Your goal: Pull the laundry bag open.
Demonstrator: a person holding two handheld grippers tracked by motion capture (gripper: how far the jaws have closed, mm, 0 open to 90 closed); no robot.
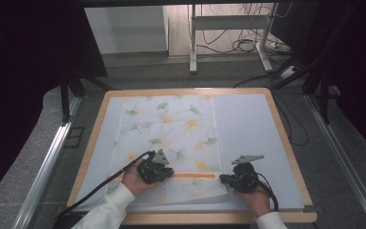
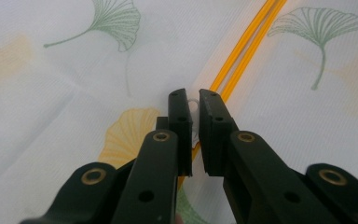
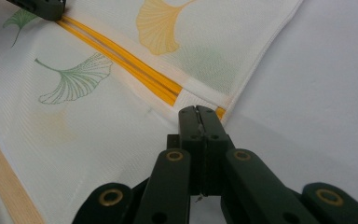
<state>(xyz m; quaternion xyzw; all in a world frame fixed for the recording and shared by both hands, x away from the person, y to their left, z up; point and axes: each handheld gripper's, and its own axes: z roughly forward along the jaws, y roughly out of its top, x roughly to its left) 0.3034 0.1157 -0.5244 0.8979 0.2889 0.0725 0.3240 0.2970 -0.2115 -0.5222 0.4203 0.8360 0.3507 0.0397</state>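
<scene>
Right gripper (image 3: 198, 111) clamped on bag (image 1: 167, 138) corner; left gripper (image 2: 195, 100) pinches zipper pull (image 2: 193, 103); orange zipper (image 1: 193, 175) runs crosswise between; grey mat (image 1: 248, 133) beneath.

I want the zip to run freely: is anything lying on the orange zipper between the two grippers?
Nothing visible. The orange zipper lies bare on the white leaf-printed mesh bag from the left gripper, at its white pull, to the right gripper, which pinches the bag's edge.
</scene>
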